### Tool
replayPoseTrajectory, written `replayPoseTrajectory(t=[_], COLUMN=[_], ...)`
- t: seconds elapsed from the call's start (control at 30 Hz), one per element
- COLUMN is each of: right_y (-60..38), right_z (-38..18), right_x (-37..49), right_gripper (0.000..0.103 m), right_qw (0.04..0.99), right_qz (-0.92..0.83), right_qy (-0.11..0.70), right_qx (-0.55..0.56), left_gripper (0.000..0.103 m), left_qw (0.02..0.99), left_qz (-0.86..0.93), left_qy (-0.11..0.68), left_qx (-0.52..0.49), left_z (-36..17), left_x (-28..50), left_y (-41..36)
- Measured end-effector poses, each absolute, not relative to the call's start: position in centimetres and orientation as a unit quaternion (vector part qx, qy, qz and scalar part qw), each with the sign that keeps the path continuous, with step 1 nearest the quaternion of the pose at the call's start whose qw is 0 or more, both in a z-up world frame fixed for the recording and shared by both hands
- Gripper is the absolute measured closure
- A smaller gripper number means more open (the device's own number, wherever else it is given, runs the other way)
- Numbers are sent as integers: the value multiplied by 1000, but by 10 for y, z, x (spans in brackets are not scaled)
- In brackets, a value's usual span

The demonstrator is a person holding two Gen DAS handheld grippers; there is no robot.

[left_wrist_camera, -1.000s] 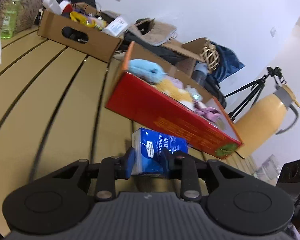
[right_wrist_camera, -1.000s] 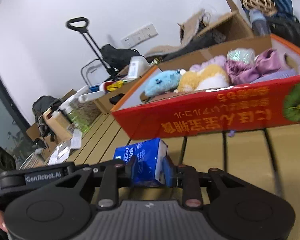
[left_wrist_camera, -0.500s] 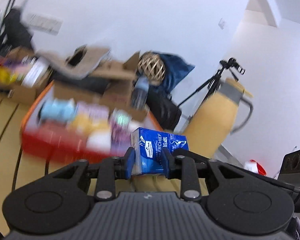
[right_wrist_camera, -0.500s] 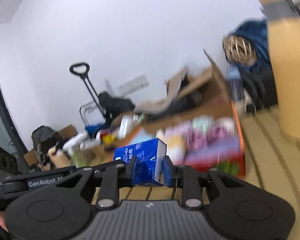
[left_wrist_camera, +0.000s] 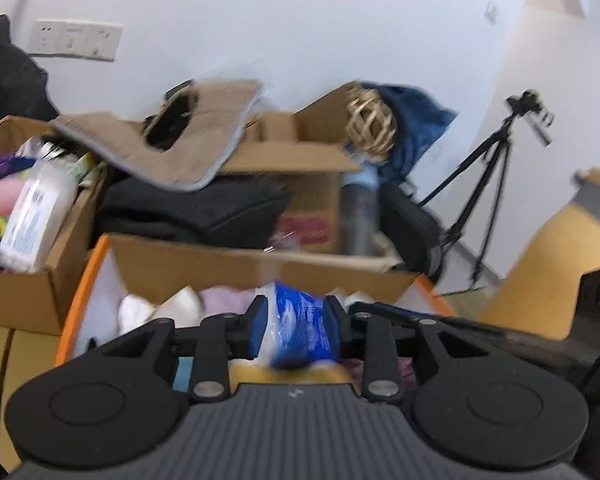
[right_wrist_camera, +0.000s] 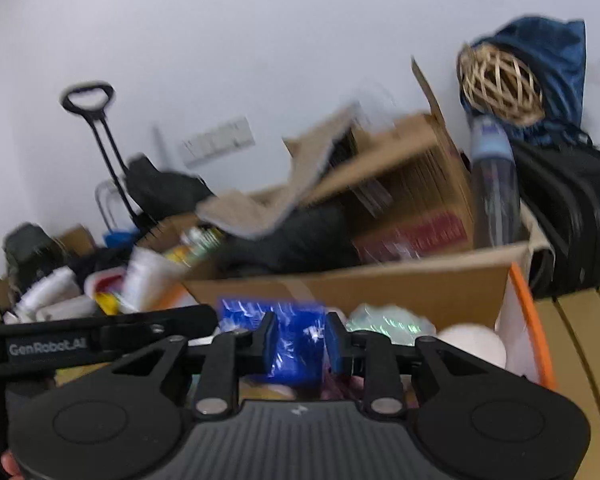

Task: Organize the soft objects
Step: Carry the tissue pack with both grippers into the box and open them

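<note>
Since earlier frame we carried blue plastic-wrapped tissue pack (left_wrist_camera: 296, 330) from table to over orange-rimmed cardboard box (left_wrist_camera: 82, 284); left gripper (left_wrist_camera: 296, 326) and right gripper (right_wrist_camera: 298, 340) both clamped on pack, sharing load for drop among soft toys.

Each handheld gripper, left gripper (left_wrist_camera: 294, 320) and right gripper (right_wrist_camera: 298, 338), has a ribbed dark-grey housing flanked by 2 round black discs. 2 black linkage bars, each pinned with a silver screw, run forward to blue-padded fingers (left_wrist_camera: 255, 326). White "GenRobot.AI" lettering marks one black side arm.
</note>
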State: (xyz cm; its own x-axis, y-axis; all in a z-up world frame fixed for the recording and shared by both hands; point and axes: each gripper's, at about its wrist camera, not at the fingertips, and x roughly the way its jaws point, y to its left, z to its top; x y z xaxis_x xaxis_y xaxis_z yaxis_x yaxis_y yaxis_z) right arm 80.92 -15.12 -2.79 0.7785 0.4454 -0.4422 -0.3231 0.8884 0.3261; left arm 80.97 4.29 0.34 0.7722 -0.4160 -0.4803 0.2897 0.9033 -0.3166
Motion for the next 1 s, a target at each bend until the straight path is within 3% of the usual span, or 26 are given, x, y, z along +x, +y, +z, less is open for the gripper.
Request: replayPoseTrajectory(t=[0.1,0.37,0.5,0.63,0.73,0.87,1.0], right_y=[-153,-157,-157,-172,-188,-215,-237], right_z=[-33,-38,-23,14,42,67,75], right_x=[813,819,800,759,722,667,603], right_gripper=[78,76,74,60,59,51,47], right_qw=[936,931,935,941,948,956,960], right_qz=[207,188,183,195,189,173,158], right_qy=[264,307,301,271,254,236,228], right_qx=[103,62,48,49,37,38,40], left_gripper=[66,68,58,52,50,34,30], left_qw=[936,929,934,944,954,965,973], left_qz=[-166,-154,-139,-128,-103,-71,-52], left_qy=[294,312,303,285,270,247,222], left_qx=[-103,-128,-127,-108,-83,-57,-35], left_z=[-15,-21,-7,27,52,76,92], left_x=[812,804,789,750,708,636,570], left_y=[46,43,45,52,58,63,61])
